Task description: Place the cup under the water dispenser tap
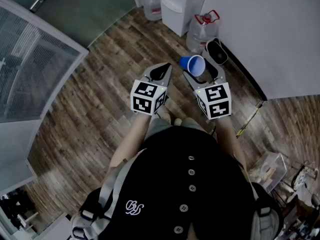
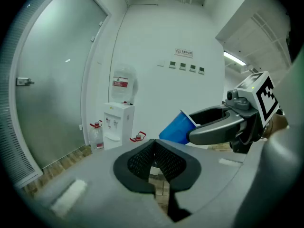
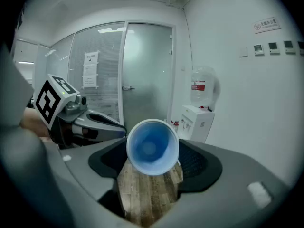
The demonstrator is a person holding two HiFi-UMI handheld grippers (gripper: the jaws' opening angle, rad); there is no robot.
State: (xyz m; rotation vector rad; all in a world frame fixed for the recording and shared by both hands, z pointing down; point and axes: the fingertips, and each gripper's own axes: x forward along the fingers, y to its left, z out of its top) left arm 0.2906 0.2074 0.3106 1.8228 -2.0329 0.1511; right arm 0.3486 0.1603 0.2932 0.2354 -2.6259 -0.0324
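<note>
A blue paper cup [image 1: 192,65] is held tilted, mouth toward the camera, in my right gripper [image 1: 201,73]. In the right gripper view the cup [image 3: 152,147] fills the space between the two dark jaws, which close against its sides. My left gripper [image 1: 161,72] hangs beside it on the left, its jaws meeting with nothing between them [image 2: 154,150]. The white water dispenser [image 1: 175,4] stands against the wall well ahead of both grippers. It shows in the left gripper view [image 2: 116,122] and the right gripper view [image 3: 197,123], with a bottle on top.
Large water bottles with red handles stand on the wood floor beside the dispenser [image 1: 202,31] [image 1: 151,1]. A black bin [image 1: 216,51] sits by the white wall on the right. A frosted glass door [image 3: 142,75] and partition [image 1: 30,64] are at left.
</note>
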